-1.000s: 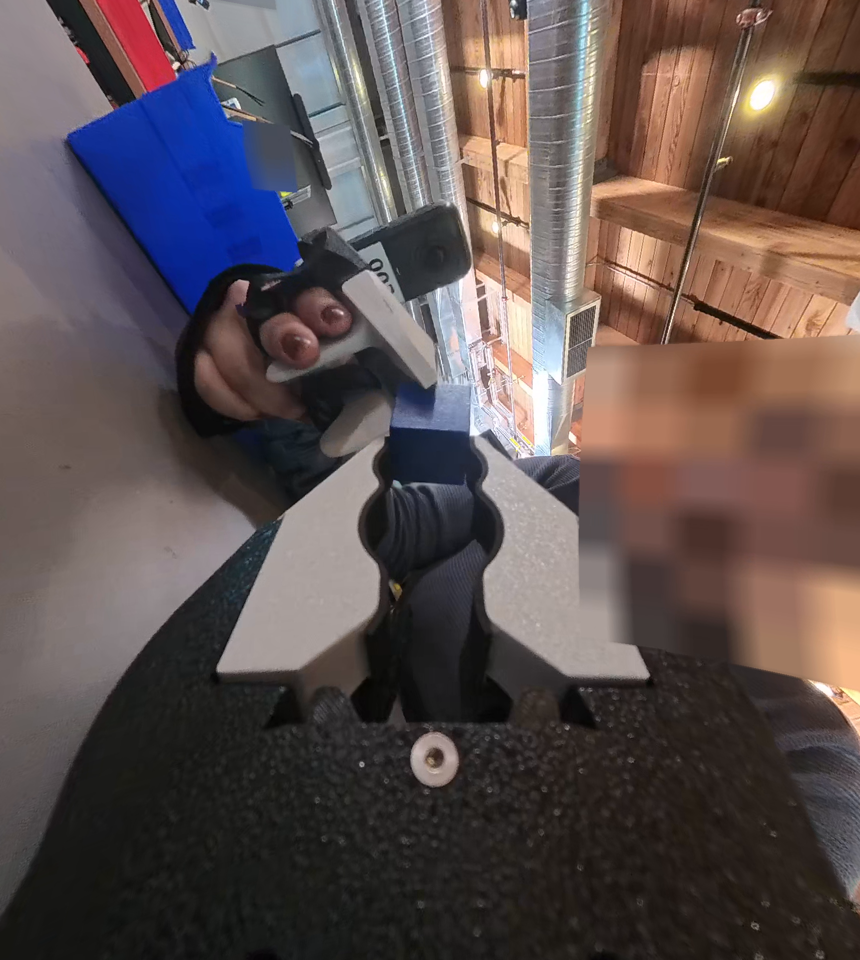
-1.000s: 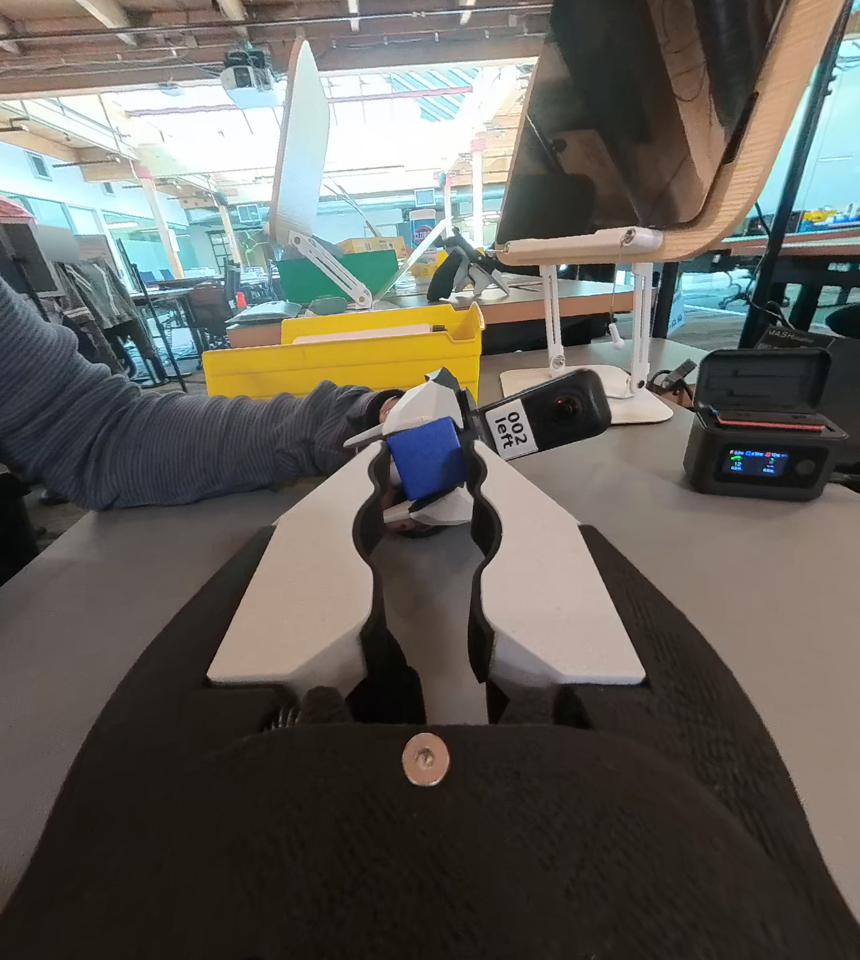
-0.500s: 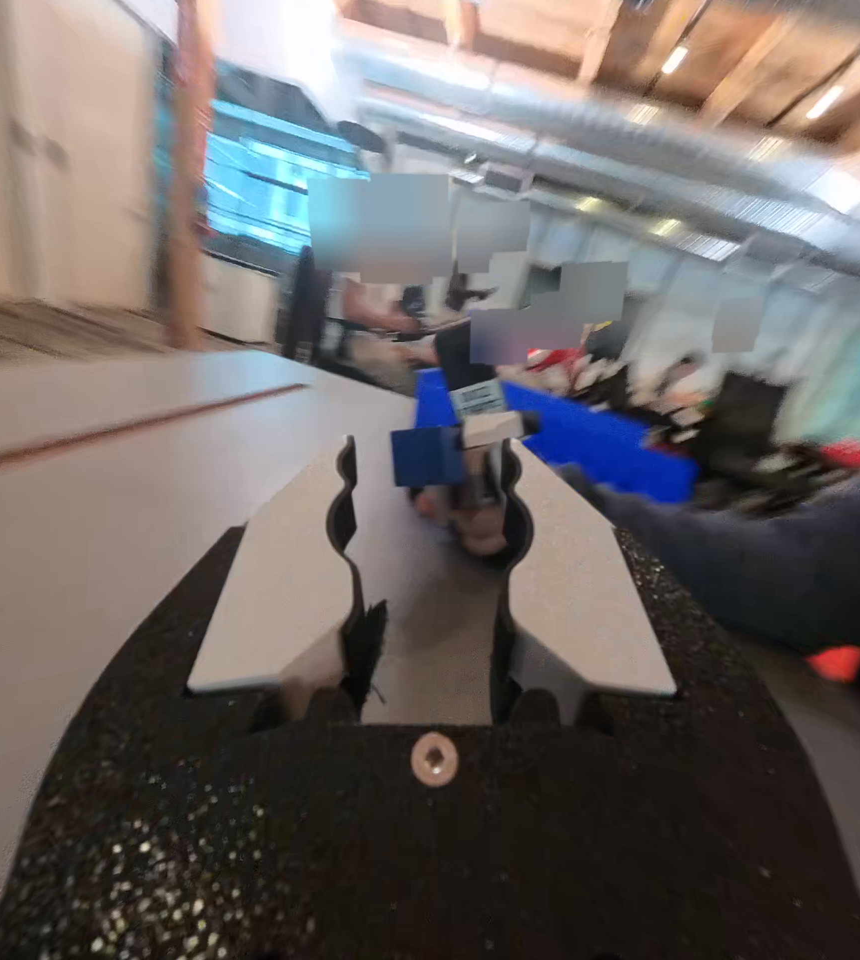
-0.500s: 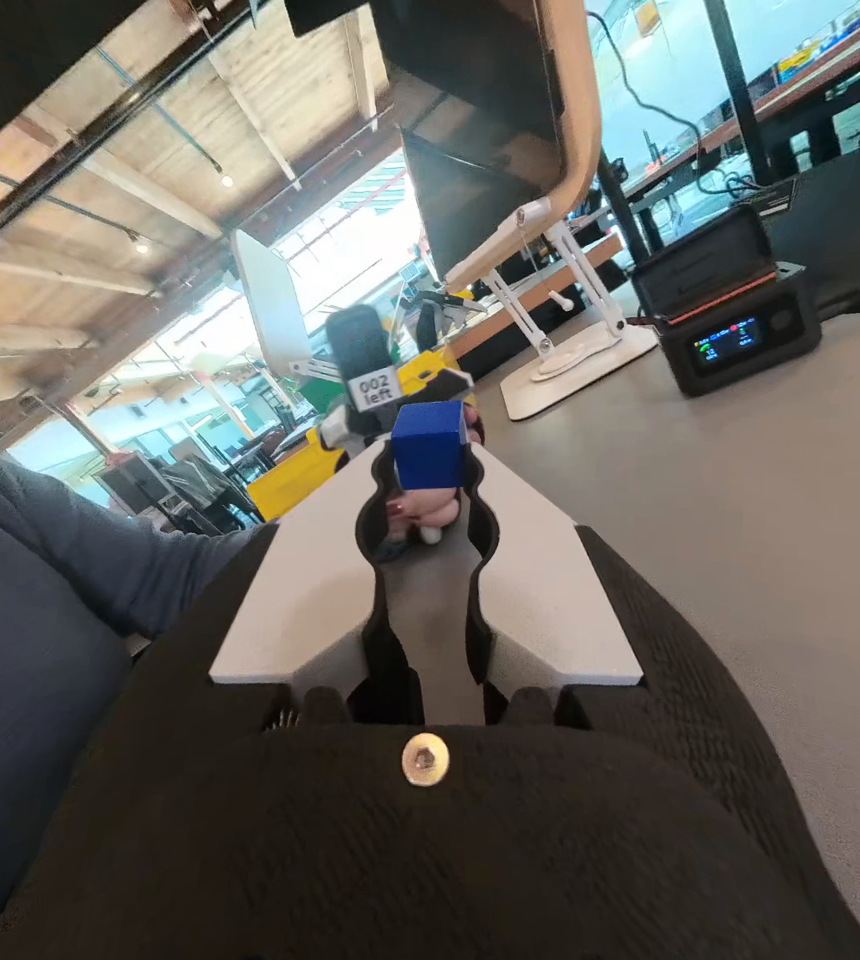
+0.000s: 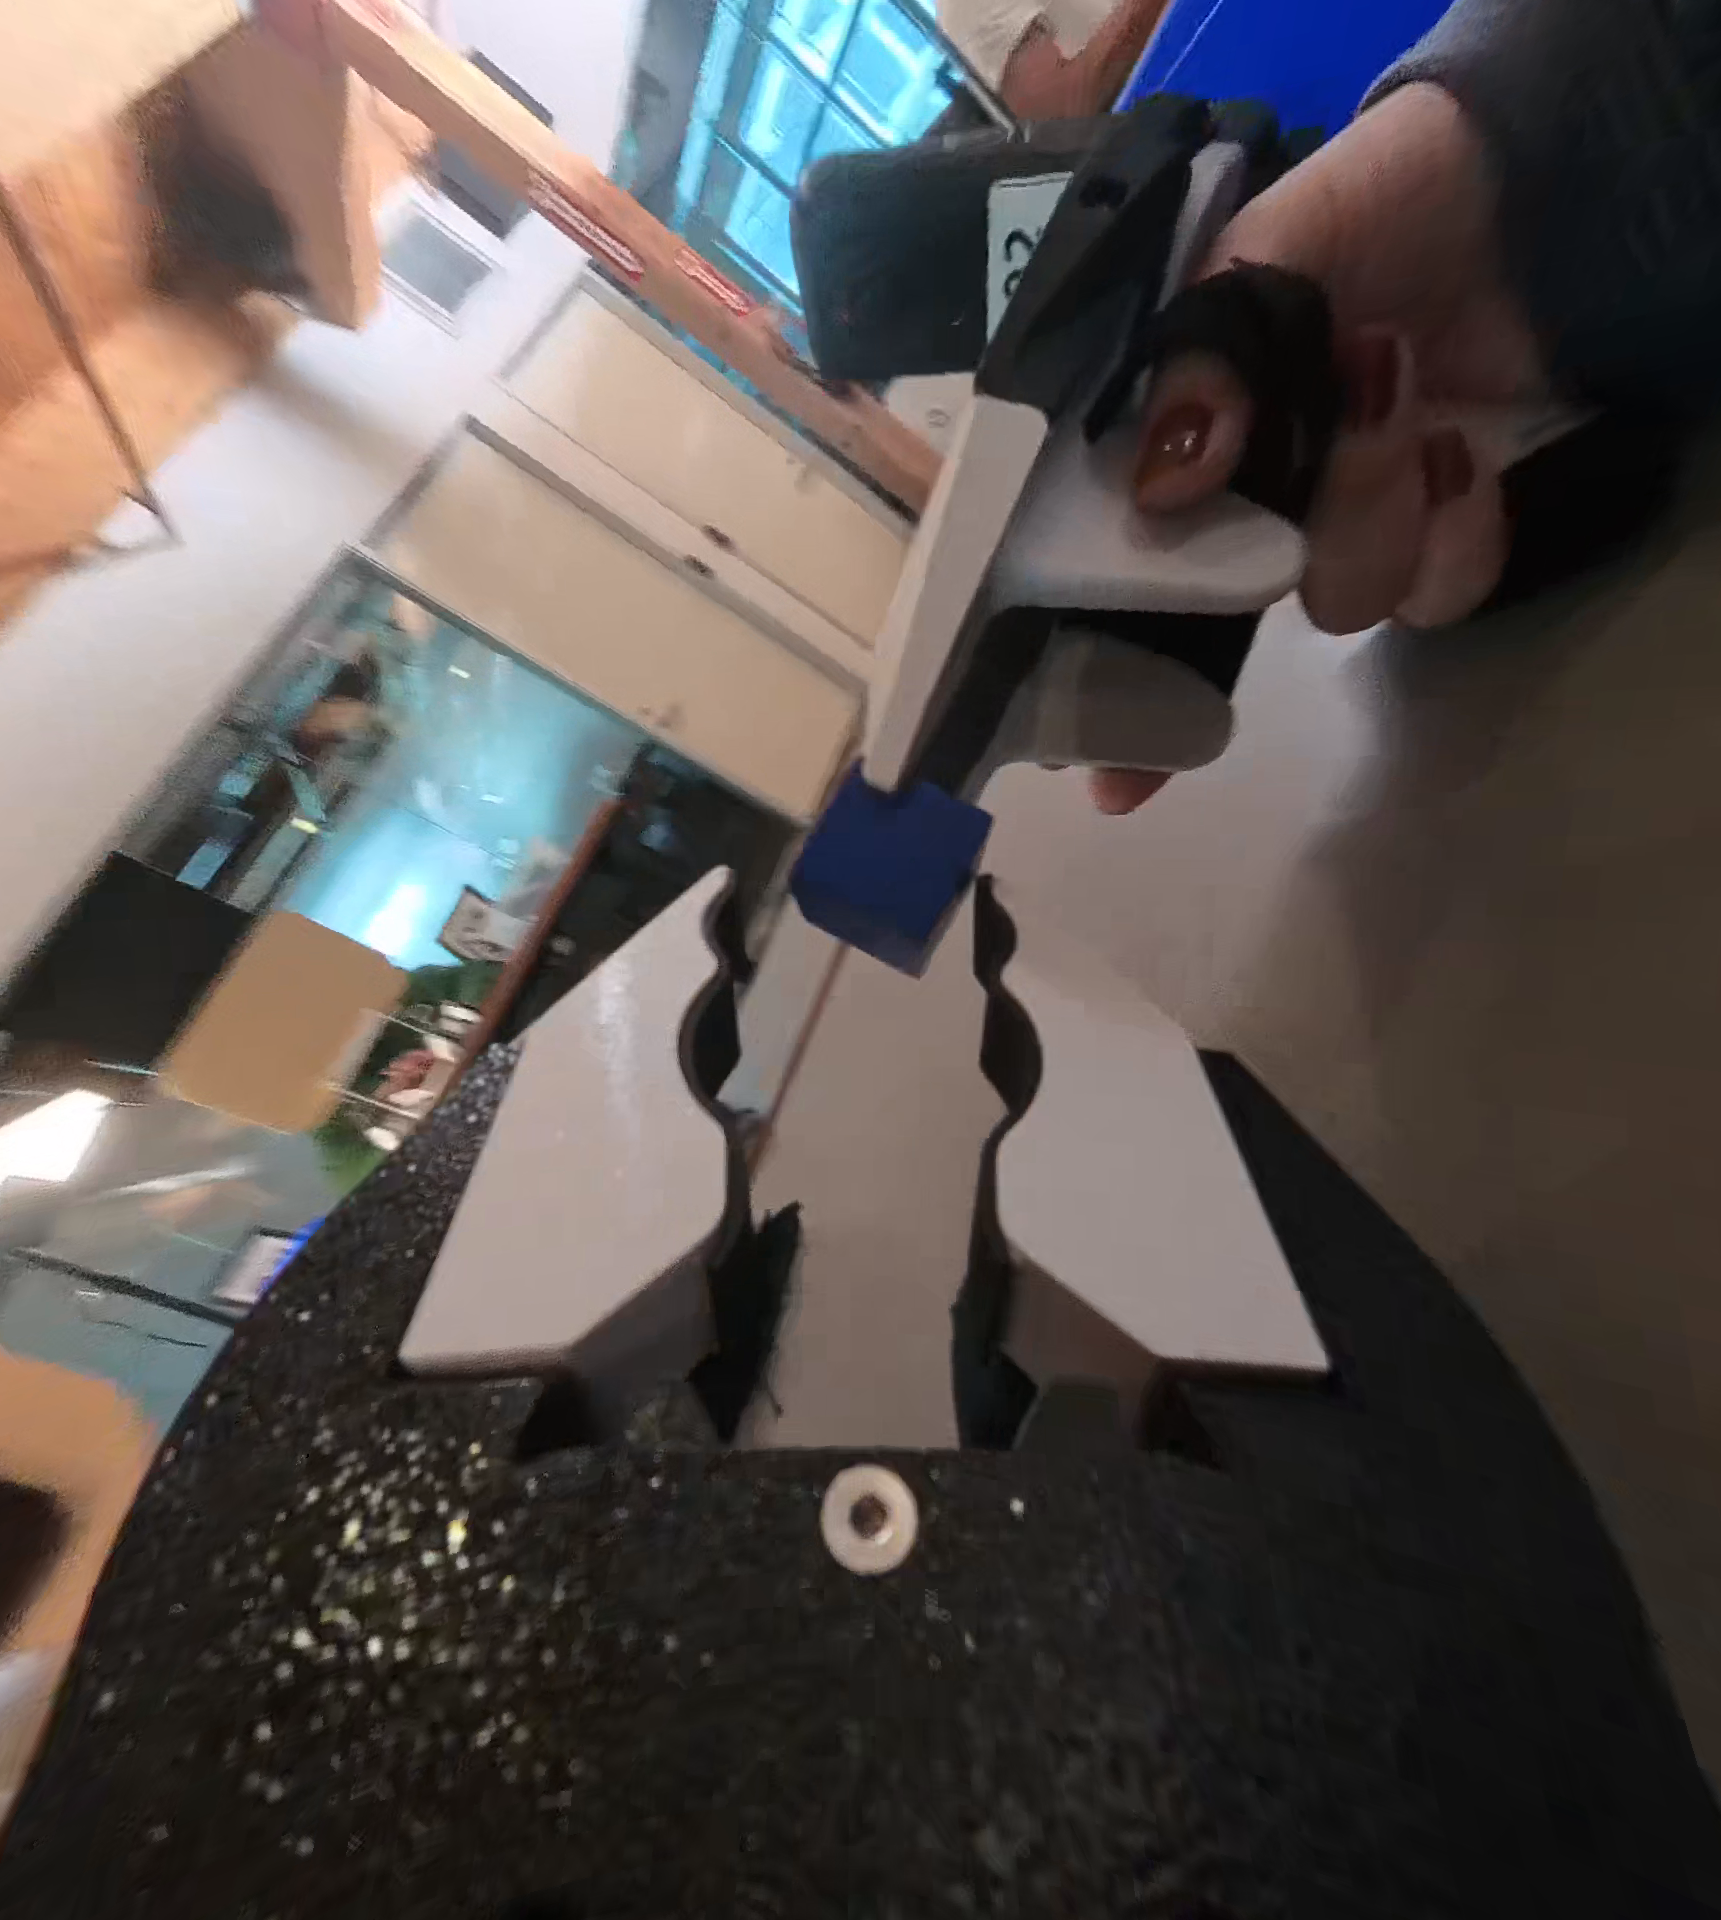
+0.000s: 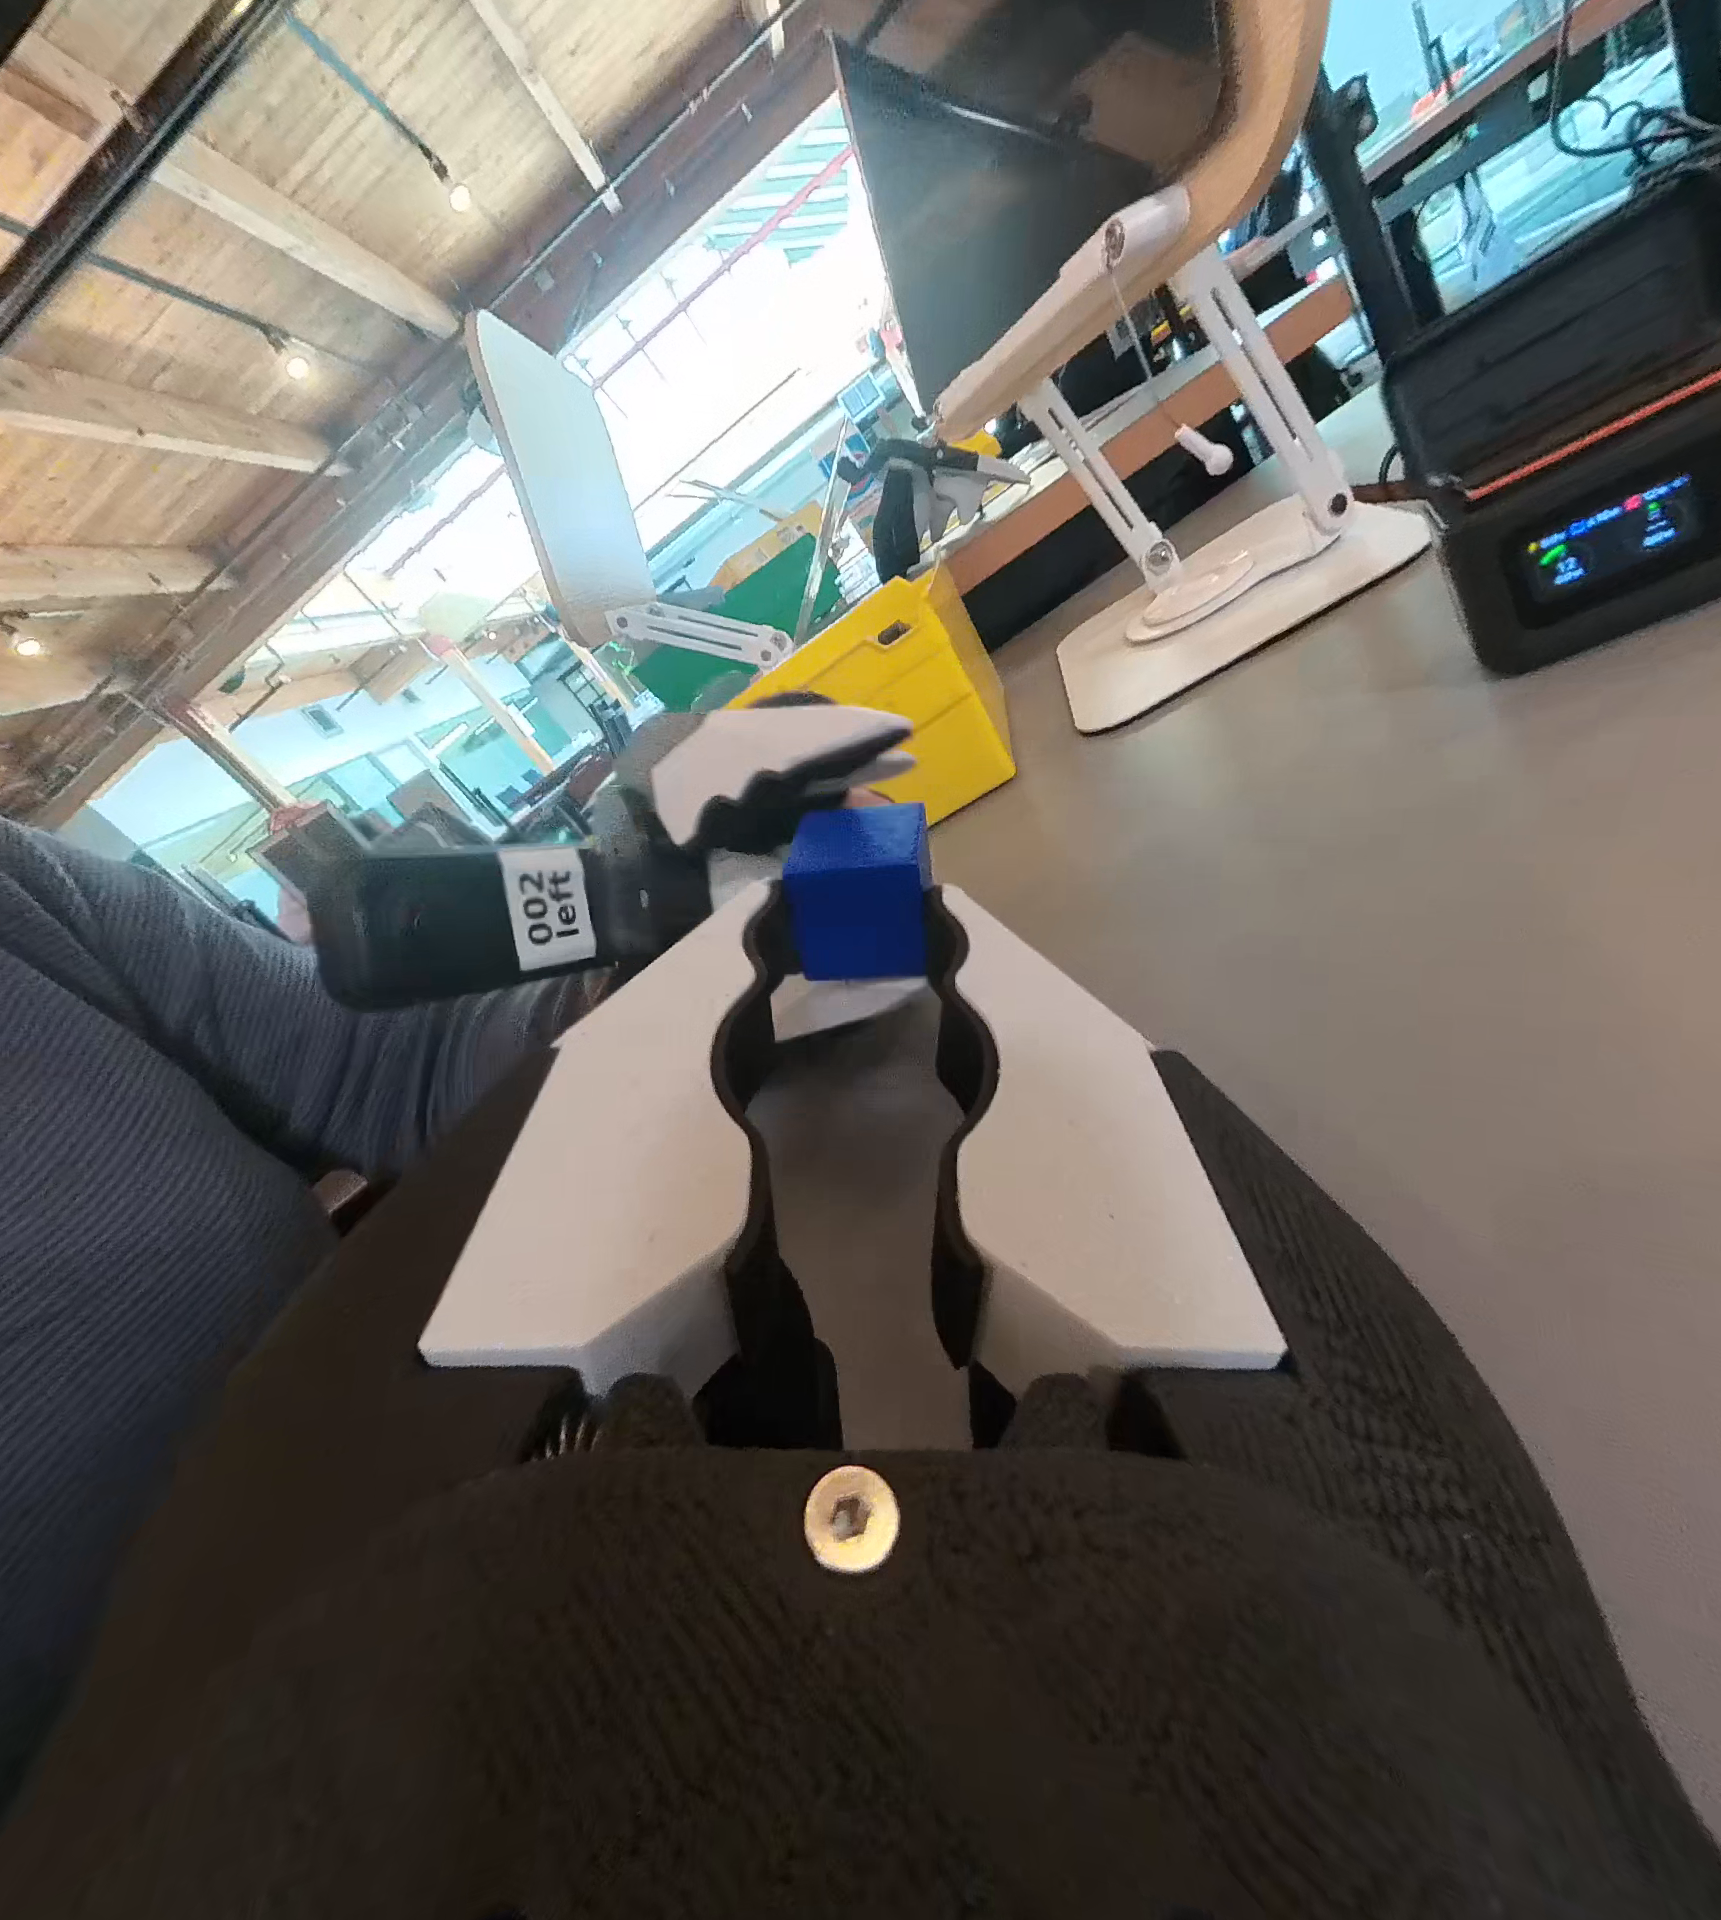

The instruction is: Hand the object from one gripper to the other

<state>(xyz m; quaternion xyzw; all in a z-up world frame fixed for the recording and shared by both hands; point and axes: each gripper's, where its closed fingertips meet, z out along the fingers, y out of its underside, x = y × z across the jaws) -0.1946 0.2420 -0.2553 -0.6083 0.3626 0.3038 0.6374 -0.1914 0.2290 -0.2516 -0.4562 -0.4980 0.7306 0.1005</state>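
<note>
Two grippers meet on one small blue cube (image 6: 858, 896): my right gripper (image 6: 854, 940) has it pinched at the very tips of its fingers, while my left gripper (image 5: 854, 914) stands open, its fingers spread wider than the cube, which sits just past their tips and touches neither. In my judgement the risk is that shallow tip hold, since a knock from the left fingers closing off-centre could twist the cube loose onto the grey table (image 6: 1458, 935) beyond. It looks a solid, matte, sharp-edged block, evenly blue.
</note>
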